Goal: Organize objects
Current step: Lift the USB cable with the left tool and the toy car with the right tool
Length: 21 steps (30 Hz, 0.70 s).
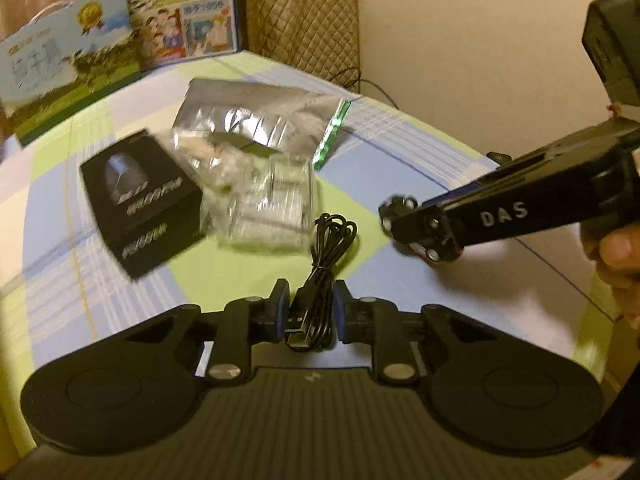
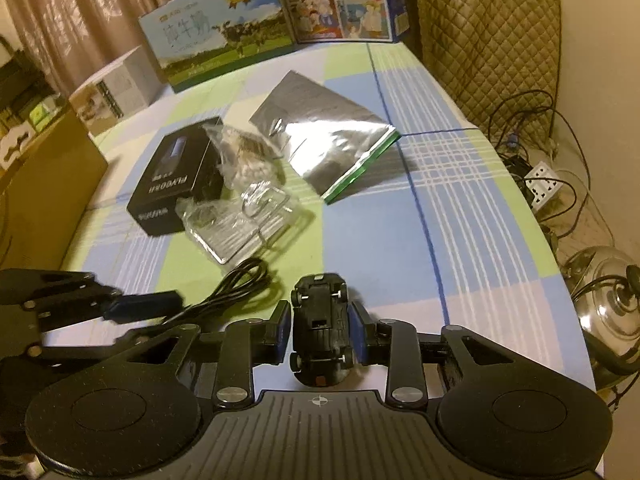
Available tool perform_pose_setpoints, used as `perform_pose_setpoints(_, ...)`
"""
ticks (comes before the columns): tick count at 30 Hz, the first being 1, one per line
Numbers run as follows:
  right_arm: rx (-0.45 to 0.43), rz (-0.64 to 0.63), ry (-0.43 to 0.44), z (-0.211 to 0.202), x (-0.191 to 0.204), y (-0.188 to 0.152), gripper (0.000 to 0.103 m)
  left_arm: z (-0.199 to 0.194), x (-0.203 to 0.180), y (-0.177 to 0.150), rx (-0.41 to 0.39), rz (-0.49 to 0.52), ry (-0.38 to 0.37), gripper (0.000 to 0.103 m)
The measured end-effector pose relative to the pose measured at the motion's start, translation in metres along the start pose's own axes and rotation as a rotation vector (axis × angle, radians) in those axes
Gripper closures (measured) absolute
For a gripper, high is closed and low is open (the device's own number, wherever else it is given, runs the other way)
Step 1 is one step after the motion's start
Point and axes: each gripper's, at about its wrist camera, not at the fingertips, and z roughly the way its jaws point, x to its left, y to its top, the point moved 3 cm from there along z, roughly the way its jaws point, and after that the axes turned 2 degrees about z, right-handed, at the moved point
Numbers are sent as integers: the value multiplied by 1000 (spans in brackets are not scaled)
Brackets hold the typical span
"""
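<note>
Claws both loaded, sorting barely begun on the checked surface (image 1: 400, 152).

Left wrist view: the left claw (image 1: 311, 312) is clenched on a coiled black USB cable (image 1: 320, 280), plug end nearest the camera, its long axis running straight ahead between the fingers; beyond it sit a black box (image 1: 140, 200), clear plastic bags (image 1: 256, 200) and a silver foil pouch (image 1: 260, 120), all apparently unsorted. Off to its right the right claw (image 1: 416, 228) carries something small. Right wrist view: the right claw (image 2: 322, 320) grips a black toy car (image 2: 320, 332), lengthwise along the fingers, wheels facing up toward the camera. Judging by this, most of the tidying remains.
</note>
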Motion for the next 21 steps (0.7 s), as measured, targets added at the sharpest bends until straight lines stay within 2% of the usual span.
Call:
perform_pose_setpoints(3,-1,-46,-18,0,6,-4,60,-14,-1,-11,20,-22,22,85)
perform_pose_setpoints(6,-9,-64,-23,0,6,-6,58,-30,4,-22,15,-48,62,86)
perform_pose_setpoints(12,-8,-64,-30,6,6,-6,58,-41,22,-31,0,-129,86,84)
perform_pose_setpoints(14,-11,-67,-25,7,7,-5,58,-40,24,-30,-7,-148,78,78)
perform_pose_setpoints(16,-12,-74,-29,8,8,-4,58,-40,22,-27,-23,-139,68,72)
perform_pose_setpoints(19,0,-76,-39,10,7,-5,60,-36,17,-22,-29,-82,52,71)
perform_pose_setpoints(21,0,-85,-47,11,8,-5,69,-29,17,-18,-16,-63,51,71)
